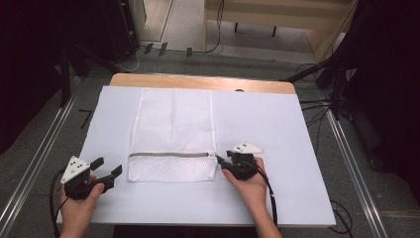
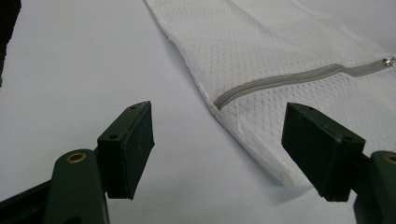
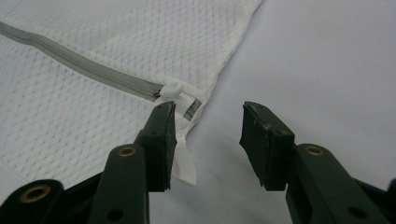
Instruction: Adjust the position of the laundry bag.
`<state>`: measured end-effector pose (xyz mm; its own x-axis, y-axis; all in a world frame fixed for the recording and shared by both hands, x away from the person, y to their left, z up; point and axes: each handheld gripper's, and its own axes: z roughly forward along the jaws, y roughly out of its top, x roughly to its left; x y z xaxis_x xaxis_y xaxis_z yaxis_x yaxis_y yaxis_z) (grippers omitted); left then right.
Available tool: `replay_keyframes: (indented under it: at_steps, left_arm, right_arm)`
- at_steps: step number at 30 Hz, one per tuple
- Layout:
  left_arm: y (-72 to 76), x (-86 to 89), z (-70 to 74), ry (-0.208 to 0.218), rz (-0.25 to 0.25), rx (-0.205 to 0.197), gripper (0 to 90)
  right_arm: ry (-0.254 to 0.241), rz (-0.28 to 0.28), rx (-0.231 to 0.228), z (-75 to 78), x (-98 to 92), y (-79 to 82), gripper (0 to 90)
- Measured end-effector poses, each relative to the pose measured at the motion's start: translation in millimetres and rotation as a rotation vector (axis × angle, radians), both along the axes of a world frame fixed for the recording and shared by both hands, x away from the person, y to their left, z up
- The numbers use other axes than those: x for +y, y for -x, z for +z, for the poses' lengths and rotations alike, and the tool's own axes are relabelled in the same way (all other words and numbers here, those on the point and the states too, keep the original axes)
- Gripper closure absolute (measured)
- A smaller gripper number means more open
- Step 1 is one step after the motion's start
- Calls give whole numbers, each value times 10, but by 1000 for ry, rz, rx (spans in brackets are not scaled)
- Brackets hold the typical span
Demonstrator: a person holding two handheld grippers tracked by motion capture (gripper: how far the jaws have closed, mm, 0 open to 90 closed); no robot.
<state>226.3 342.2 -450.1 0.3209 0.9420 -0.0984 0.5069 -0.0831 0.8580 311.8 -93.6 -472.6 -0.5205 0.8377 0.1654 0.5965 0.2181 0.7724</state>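
A white mesh laundry bag (image 1: 173, 134) lies flat on the white board (image 1: 277, 129), with a grey zipper (image 1: 168, 154) running across near its front end. My right gripper (image 1: 221, 159) sits at the zipper's right end. In the right gripper view its jaws (image 3: 208, 109) stand apart, the white zipper pull (image 3: 173, 88) just ahead of the left jaw and a white tab (image 3: 185, 161) lying against that jaw's inner face, not pinched. My left gripper (image 1: 107, 166) rests open off the bag's front left corner; in its own view (image 2: 219, 116) the bag's edge (image 2: 243, 135) and the zipper (image 2: 280, 79) lie beyond the jaws.
The board covers a wooden table whose far edge (image 1: 198, 82) shows at the back. Metal floor rails (image 1: 44, 144) run along both sides. Cables (image 1: 317, 106) and dark stands (image 1: 341, 74) crowd the right side, and pale wooden furniture (image 1: 277, 15) stands behind.
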Motion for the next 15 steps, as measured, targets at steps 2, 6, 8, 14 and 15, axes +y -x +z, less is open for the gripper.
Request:
replay_keyframes:
  at_steps: [2,6,8,14,15]
  left_arm:
    - [-1,4,-2,3,-1,2,256]
    - [-7,2,-6,8,-2,8,261]
    - [-6,-12,-7,5,2,9,263]
    - [-1,-24,-9,0,-4,10,267]
    - [2,-20,-8,1,-5,9,267]
  right_arm:
    - [-7,5,6,-15,23,-13,568]
    - [4,32,18,-73,171,-51,570]
    - [39,18,6,-94,241,-45,634]
    - [92,-10,-18,-70,284,-6,892]
    - [92,-10,-18,-70,284,-6,892]
